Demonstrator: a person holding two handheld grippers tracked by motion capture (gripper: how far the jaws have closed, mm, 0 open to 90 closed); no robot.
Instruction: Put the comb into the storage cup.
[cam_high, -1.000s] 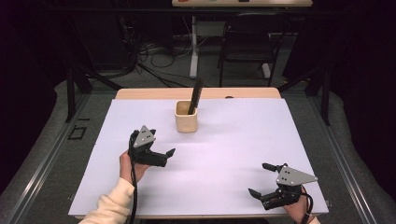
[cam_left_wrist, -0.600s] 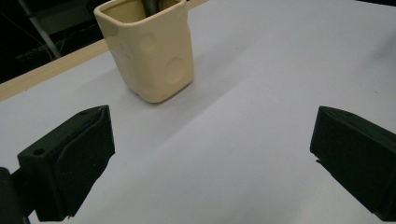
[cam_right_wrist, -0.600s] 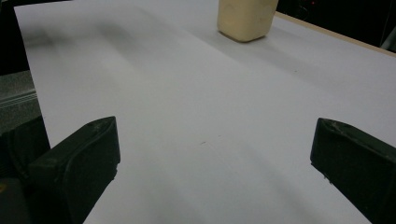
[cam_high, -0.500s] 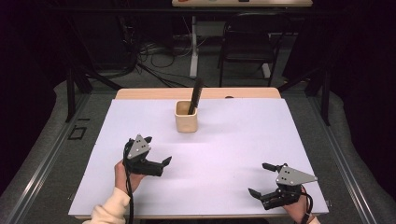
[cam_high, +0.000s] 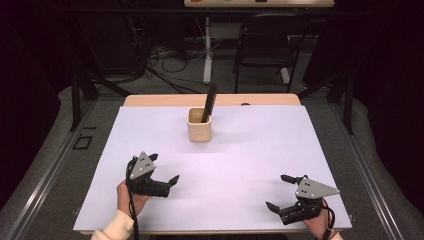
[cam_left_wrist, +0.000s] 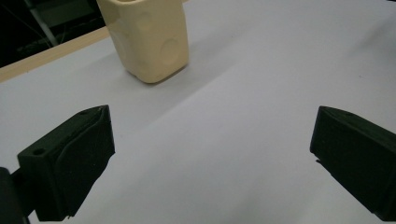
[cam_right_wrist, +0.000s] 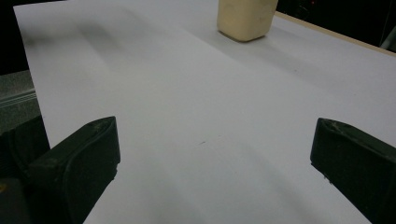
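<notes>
The cup (cam_high: 199, 125) sits toward the far middle of the white sheet (cam_high: 250, 150), upright, with a black stick-like tool (cam_high: 209, 103) standing in it, leaning a bit right and back. Its long axis runs up and slightly away from the person, the top end poking well above the rim.

Both grippers are down at the near edge, well apart from the cup. The left gripper (cam_high: 164, 170) is the nearer of the 2, and the cup lies ahead of it and a little to the right. In the left gripper view the cup (cam_left_wrist: 145, 37) is up at the top left, beyond the jaws, with plain sheet between them. The right gripper (cam_high: 280, 192) is over by the near right corner, and the cup lies ahead and off to its left; in the right gripper view the cup (cam_right_wrist: 246, 17) is just a cut-off base at the top edge.

Both sets of jaws are spread wide with nothing between them.

So I'd guess any reach for the tool goes forward and up, and the left hand has the shorter trip.

Hard to say what the tool actually is, since its lower end is hidden inside the cup. Both gripper views crop the cup's rim, so you can't see the tool there.
</notes>
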